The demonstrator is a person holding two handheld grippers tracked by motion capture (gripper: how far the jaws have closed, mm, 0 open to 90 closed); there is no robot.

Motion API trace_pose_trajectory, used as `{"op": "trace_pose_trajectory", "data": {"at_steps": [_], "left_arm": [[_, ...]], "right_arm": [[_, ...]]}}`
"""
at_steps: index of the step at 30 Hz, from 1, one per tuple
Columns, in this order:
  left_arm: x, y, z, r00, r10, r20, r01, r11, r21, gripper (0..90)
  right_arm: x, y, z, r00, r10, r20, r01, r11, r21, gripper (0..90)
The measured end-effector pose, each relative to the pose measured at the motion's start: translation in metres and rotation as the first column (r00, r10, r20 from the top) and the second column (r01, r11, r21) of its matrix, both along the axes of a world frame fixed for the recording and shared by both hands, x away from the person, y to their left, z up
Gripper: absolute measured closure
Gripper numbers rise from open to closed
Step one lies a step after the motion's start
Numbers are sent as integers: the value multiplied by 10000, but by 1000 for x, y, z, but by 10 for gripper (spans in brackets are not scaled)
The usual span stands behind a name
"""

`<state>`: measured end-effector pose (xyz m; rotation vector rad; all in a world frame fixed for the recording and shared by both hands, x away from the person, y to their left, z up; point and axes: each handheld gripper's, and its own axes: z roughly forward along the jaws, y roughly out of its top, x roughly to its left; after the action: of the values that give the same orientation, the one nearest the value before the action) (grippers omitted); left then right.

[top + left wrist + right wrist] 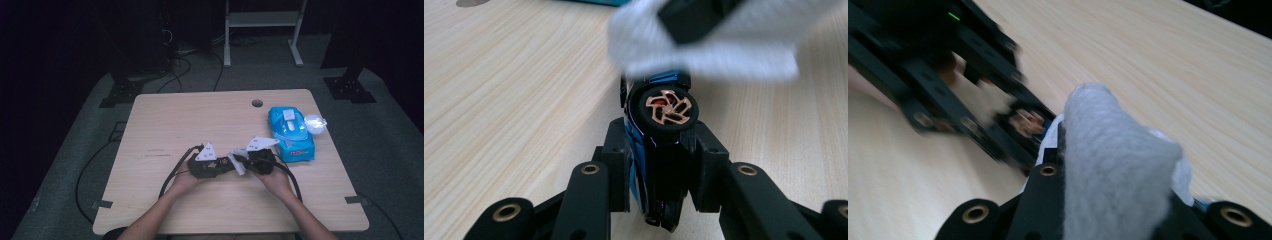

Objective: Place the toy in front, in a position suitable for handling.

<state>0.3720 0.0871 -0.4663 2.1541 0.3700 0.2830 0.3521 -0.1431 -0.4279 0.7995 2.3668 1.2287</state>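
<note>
A small blue and black toy car [659, 135] with a copper-spoked wheel [668, 107] sits nose-up between the jaws of my left gripper [663, 150], which is shut on it just above the wooden table [200, 115]. My right gripper [1113, 200] is shut on a folded white wipe [1113, 170]. The wipe [714, 50] lies blurred against the far end of the car. In the high view the two grippers meet tip to tip at the table's front middle, left gripper [227, 165] and right gripper [242, 162], with the wipe [239, 161] between them.
A blue pack of wet wipes [291, 132] lies at the right of the table, with a clear crumpled wrapper [315, 123] beside it. A cable hole [257, 103] sits near the back edge. Cables trail from both grippers toward the front edge.
</note>
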Motion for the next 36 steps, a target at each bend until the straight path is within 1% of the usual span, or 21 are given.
{"op": "trace_pose_trajectory", "data": {"at_steps": [3,4,5,6,7,8,10,11,12,14,15,16,19,21,26,33,35,36], "left_arm": [[0,0,0,10000,0,-25,0,10000,38,665],[0,0,0,10000,0,-25,0,10000,38,665],[0,0,0,10000,15,-13,-15,10000,2,665],[0,0,0,10000,0,6,0,10000,36,665],[0,0,0,10000,-6,8,6,10000,44,664],[0,0,0,10000,-9,6,9,10000,47,665],[0,0,0,10000,2,-20,-2,10000,32,664],[0,0,0,10000,2,-20,-2,10000,32,664],[1,0,0,10000,-2,-31,2,10000,36,664],[1,1,0,10000,2,-38,-2,10000,22,664],[1,1,0,10000,2,-30,-2,10000,10,664],[1,1,0,10000,8,-37,-8,10000,8,664],[1,1,0,10000,13,-42,-13,10000,-4,665],[1,1,0,10000,-11,-35,11,10000,4,664],[2,2,0,10000,-8,-67,8,10000,-10,664],[2,2,0,10000,-31,-39,31,10000,9,664],[2,2,0,10000,-24,-57,24,10000,-32,664],[3,3,0,9999,-27,-116,26,10000,-61,664]], "right_arm": [[2,-27,0,9972,-746,-37,747,9972,107,842],[2,-27,0,9972,-746,-37,747,9972,107,842],[6,-44,-2,9940,-1077,-209,1085,9933,399,842],[7,-48,-2,9918,-1249,-286,1263,9907,507,842],[8,-53,-2,9892,-1439,-263,1449,9886,405,841],[9,-54,-2,9884,-1503,-226,1511,9878,389,841],[8,-53,-2,9886,-1467,-330,1484,9872,589,842],[8,-53,-2,9886,-1467,-330,1484,9872,589,842],[5,-45,-1,9934,-1121,-248,1134,9917,598,842],[4,-39,-1,9957,-903,-206,913,9943,552,840],[4,-36,-2,9962,-852,-160,858,9955,407,840],[4,-35,-3,9964,-844,-112,847,9958,353,840],[8,-42,-3,9941,-1035,-333,1054,9926,610,840],[8,-44,-3,9943,-1030,-290,1045,9928,581,840],[7,-42,-4,9944,-1039,-164,1046,9933,494,839],[9,-42,-5,9942,-1047,-260,1061,9923,636,839],[8,-40,-3,9945,-1022,-234,1033,9932,528,839],[7,-38,-2,9949,-955,-319,974,9930,662,839]]}}
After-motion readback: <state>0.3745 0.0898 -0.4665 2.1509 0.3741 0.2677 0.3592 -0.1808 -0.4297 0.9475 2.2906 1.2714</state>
